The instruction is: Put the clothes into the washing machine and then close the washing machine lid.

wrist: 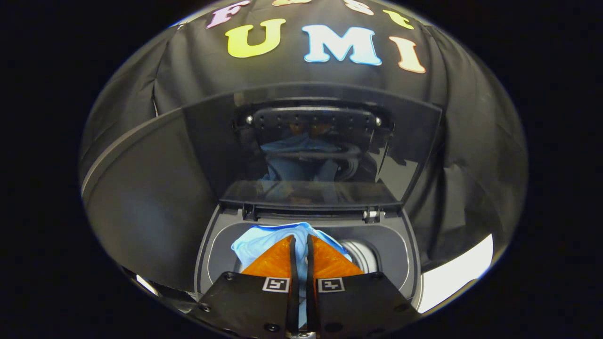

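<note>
Gripper view: the tongs (300,239) are clamped on a light blue garment (264,238), both fingers pressing a fold of the cloth between them. The garment hangs over the open mouth of the washing machine (400,245), bunched toward its back-left edge. The metal drum (360,254) shows beside the right finger. The glossy dark lid (311,141) stands raised, hinged at the back rim.

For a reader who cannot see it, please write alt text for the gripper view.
The tool is shut on a light blue cloth, holding it over the open drum of a top-loading washer. The washer's dark glossy lid stands raised beyond the fingers, in front of the black booth wall.
</note>
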Tool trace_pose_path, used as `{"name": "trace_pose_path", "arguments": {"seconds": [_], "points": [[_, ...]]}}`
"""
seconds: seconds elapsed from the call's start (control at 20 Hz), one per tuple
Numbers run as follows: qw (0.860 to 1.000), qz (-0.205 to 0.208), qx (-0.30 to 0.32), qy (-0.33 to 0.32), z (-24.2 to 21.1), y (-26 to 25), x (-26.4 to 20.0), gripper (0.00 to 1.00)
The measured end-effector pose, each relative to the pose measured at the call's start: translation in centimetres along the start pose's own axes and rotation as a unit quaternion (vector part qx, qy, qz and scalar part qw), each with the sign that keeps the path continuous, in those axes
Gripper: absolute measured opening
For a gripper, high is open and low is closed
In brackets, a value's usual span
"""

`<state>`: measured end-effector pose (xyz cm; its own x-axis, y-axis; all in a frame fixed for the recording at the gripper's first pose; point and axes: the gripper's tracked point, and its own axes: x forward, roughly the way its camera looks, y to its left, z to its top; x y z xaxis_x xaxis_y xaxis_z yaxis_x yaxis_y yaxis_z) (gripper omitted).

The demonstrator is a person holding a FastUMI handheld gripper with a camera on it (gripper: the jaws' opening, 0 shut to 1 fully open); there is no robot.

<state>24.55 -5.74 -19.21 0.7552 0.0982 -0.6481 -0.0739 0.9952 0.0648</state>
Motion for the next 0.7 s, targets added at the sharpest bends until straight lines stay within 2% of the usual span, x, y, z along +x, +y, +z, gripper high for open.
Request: {"name": "trace_pose_path", "arguments": {"seconds": [0.1,0.3,0.5,0.7], "points": [[1.0,-0.012,-0.01,0.013,-1.1,0.0,0.1,0.1],[0.999,-0.012,-0.014,0.027,-2.3,0.4,0.0,0.28],[0.999,-0.023,-0.027,0.019,-2.3,0.6,0.0,0.97],[0.999,-0.025,-0.023,0.001,-1.5,0.7,-0.6,0.98]]}}
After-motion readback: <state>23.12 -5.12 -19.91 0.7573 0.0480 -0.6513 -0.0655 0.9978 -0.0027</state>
